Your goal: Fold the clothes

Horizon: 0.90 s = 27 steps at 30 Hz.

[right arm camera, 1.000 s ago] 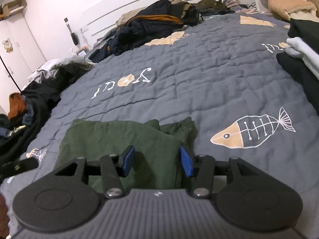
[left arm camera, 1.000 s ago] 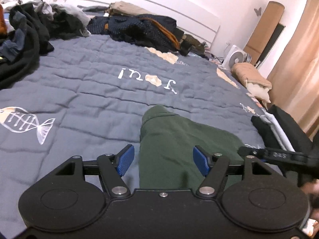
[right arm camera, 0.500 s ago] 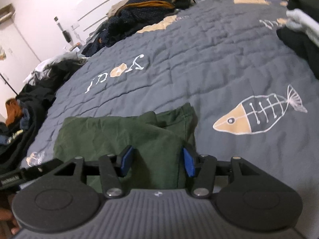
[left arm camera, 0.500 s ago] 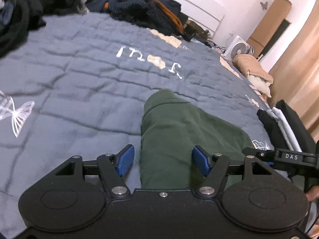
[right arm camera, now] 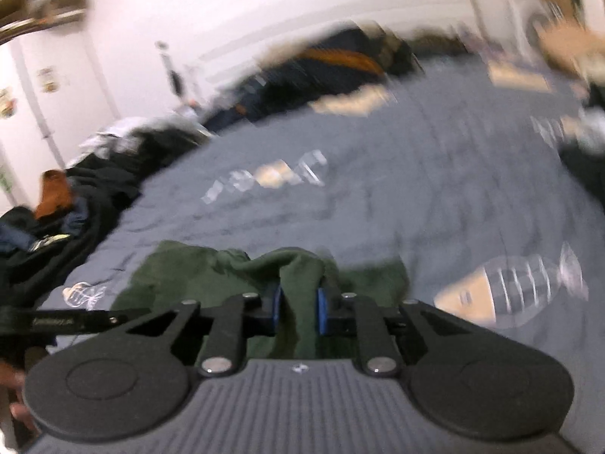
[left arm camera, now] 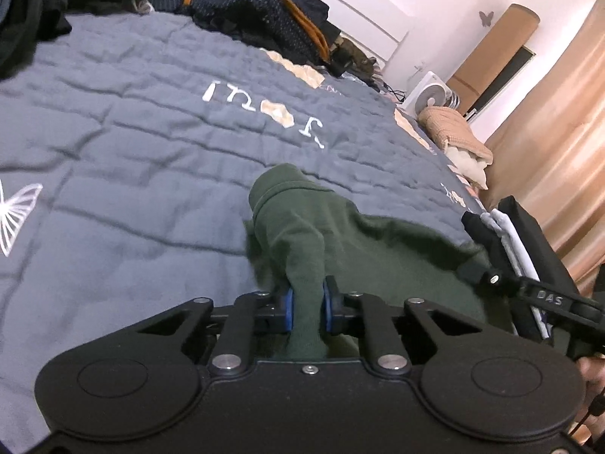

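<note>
A dark green garment (left arm camera: 378, 242) lies folded on the grey-blue quilt (left arm camera: 132, 159). My left gripper (left arm camera: 307, 304) is closing, and its blue pads pinch a raised ridge of the green cloth at the near edge. In the right wrist view the same green garment (right arm camera: 196, 272) bunches up. My right gripper (right arm camera: 298, 310) is closing too, its pads squeezing a fold of that cloth. This view is blurred by motion. The other gripper's black arm (left arm camera: 544, 295) shows at the right of the left wrist view.
Dark clothes pile (left arm camera: 272, 11) along the headboard and a black heap (right arm camera: 68, 204) at the bed's left side. A folded stack of black and white garments (left arm camera: 518, 234) sits at the right edge. A fan (left arm camera: 435, 96) and beige bundle (left arm camera: 457, 136) stand beyond the bed.
Both grippers went from open around the green garment's near edge to pinching it. The cloth now rises in a ridge between each pair of pads. The right view has swung and blurred.
</note>
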### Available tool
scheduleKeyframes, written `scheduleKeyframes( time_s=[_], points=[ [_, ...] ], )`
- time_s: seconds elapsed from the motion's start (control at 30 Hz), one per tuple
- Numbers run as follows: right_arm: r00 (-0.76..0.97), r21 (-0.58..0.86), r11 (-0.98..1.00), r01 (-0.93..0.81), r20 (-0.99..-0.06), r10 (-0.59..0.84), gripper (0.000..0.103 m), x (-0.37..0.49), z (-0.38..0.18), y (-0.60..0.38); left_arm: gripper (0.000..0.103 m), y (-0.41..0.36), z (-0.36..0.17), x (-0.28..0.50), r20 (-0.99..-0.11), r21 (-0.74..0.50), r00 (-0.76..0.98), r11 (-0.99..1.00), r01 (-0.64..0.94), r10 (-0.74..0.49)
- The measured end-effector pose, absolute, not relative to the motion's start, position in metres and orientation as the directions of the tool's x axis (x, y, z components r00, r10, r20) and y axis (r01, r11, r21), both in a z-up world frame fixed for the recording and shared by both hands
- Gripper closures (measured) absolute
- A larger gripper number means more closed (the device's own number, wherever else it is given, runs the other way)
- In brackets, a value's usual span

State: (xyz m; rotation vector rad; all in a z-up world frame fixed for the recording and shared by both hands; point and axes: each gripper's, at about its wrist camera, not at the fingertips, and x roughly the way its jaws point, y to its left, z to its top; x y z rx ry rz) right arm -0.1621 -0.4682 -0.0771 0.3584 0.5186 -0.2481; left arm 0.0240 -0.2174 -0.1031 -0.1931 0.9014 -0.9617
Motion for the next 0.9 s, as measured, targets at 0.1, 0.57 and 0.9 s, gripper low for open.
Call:
scheduleKeyframes(
  time_s=[0.1,0.57,0.9],
  points=[
    [0.813,0.197,0.921,0.337,-0.554,-0.179,0.082,-0.154,-0.083,-0.465,0.082,-0.216,-0.104,0.027,-0.591,-0.528,0.24,0.595,0.606,-0.77],
    [0.86,0.521,0.78,0.347,-0.509,-0.043,0.064,-0.173,-0.068,-0.509,0.048,-0.196,-0.084,0.04,-0.413,-0.698,0.183,0.439,0.565,-0.892],
    [0.8,0.572,0.766,0.294,-0.585,0.131,0.064,-0.134,-0.108,-0.504,0.044,-0.224,-0.12,0.037,-0.465,-0.767,-0.014,0.395,0.506,-0.885]
  ],
)
